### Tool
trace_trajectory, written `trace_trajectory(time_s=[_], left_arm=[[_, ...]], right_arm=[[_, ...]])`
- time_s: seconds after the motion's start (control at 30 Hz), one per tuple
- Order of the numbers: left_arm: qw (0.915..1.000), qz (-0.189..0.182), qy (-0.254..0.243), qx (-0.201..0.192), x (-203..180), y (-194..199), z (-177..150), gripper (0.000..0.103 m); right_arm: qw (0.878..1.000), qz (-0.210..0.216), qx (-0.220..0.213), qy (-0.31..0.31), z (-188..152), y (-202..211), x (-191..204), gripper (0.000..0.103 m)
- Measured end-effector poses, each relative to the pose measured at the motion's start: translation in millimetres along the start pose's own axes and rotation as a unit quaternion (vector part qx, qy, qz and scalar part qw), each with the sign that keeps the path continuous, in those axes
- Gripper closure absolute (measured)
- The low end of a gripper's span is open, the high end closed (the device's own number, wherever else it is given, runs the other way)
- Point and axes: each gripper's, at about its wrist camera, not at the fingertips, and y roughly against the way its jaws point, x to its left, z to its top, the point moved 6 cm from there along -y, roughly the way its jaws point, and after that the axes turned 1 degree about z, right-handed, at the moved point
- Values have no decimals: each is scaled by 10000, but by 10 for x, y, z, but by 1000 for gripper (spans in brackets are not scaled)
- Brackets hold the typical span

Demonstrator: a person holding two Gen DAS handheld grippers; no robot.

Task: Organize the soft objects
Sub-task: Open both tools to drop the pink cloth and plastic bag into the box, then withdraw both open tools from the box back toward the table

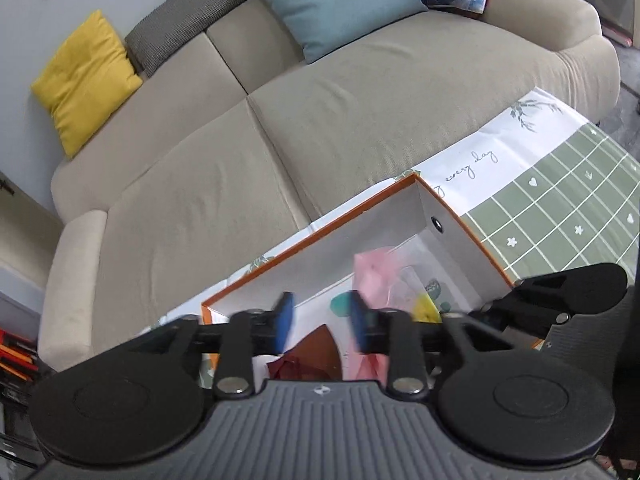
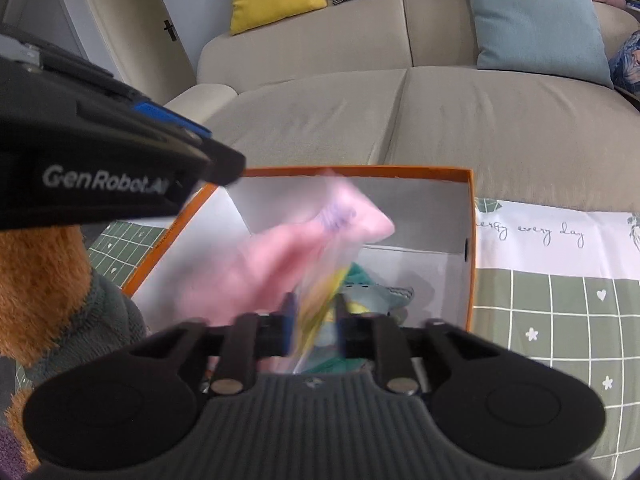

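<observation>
box, orange-rimmed with white inner walls, sitting on a green checked cloth in front of the beige sofa. both my tongs hang over its open top.

left tongs: blue pads parted, nothing pressed between them; a pink soft bag sits just beside the right pad, a dark red piece below the gap.

right tongs: jaws apart, with the blurred lower end of the pink soft bag and its clear yellow-streaked part passing between them; i cannot tell whether the pads touch it.

contents: teal plush on the box floor.

beside the box, left in the right view: brown plush.

on the sofa: yellow cushion, grey cushion, blue cushion.
</observation>
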Motion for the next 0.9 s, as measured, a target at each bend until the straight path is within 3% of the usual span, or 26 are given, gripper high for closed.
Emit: trace_trajectory(time_s=[0.03,0.43,0.9], left_arm=[[10000,0,30,-19,6,7,1,47],[9997,70,-6,-216,8,157,3,41],[9927,-96,259,-1171,100,774,-194,41]], right_arm=[[10000,-35,-18,25,-3,9,-1,63],[9990,-212,-71,397,-17,205,42,60],[9825,-870,-284,1622,-30,794,472,57]])
